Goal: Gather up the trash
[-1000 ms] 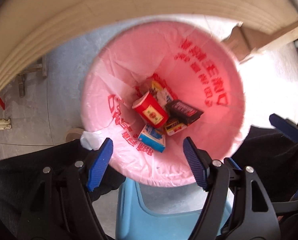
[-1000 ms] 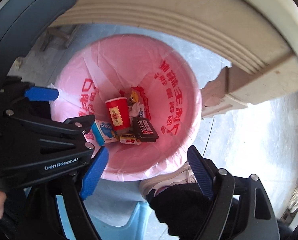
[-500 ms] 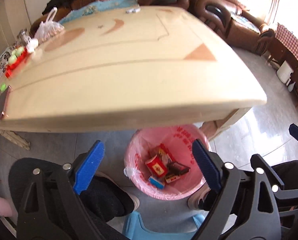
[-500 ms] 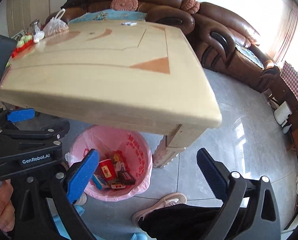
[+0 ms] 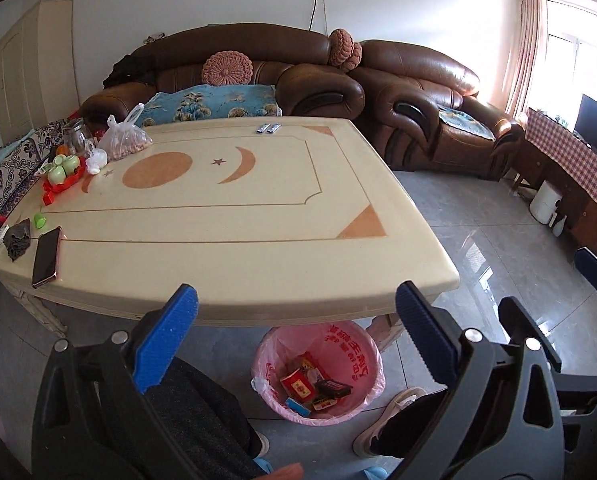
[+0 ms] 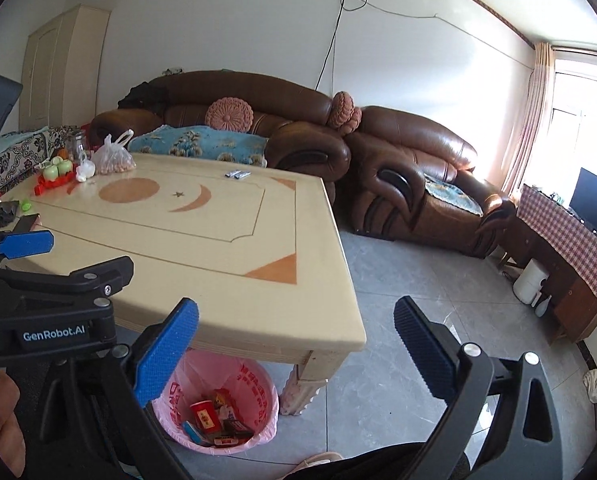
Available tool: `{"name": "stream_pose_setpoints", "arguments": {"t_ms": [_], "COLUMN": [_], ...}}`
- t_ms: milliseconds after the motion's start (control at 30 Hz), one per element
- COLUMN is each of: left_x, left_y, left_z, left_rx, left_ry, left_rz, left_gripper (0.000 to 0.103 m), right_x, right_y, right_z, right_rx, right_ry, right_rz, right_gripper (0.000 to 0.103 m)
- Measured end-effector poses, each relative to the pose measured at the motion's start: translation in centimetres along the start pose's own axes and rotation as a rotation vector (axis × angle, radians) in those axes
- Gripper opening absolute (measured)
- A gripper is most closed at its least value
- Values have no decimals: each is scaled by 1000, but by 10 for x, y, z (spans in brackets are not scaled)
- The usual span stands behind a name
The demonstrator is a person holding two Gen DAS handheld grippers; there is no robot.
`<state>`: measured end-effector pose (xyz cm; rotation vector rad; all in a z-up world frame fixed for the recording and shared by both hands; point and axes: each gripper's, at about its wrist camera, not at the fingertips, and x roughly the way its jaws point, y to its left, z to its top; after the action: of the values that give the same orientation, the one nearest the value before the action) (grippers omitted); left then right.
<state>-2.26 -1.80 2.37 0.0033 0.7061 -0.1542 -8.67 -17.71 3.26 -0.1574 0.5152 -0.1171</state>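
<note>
Trash lies in one pink-lined bin (image 5: 317,376) at six o'clock under our table (image 5: 218,216) — one red carton (image 5: 297,387), several small boxes. Our left gripper (image 5: 296,334) has just been opening, empty; our right gripper (image 6: 296,338) — ribbed blue pads — gapes empty too.

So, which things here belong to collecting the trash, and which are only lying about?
For the job:
- pink-lined bin under the table's near edge
- red box, dark box and other packets inside it
- two small wrappers at the table's far edge, perhaps

Lying about:
- phone
- bag of nuts
- green cups on red tray
- sofa
</note>
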Motion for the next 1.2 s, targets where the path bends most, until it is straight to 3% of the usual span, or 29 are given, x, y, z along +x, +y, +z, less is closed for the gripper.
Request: {"name": "stream_pose_setpoints", "arguments": {"t_ms": [433,833,1200], "left_x": [-36,-47,-56], "left_y": [-12,-3,-11], "left_z": [-1,3,2], "left_rx": [33,-13,14], "left_ry": [-97,-120,-136], "left_rz": [36,65,77], "left_gripper": [97,97,97], "right_x": [-40,-55,-62], "right_y": [-18,-11,-15], "right_z": [21,23,25], "right_rx": [100,108,141], "right_ry": [-61,-107,-117], "right_rz": [-12,-29,-18], "right_gripper": [96,96,96]}}
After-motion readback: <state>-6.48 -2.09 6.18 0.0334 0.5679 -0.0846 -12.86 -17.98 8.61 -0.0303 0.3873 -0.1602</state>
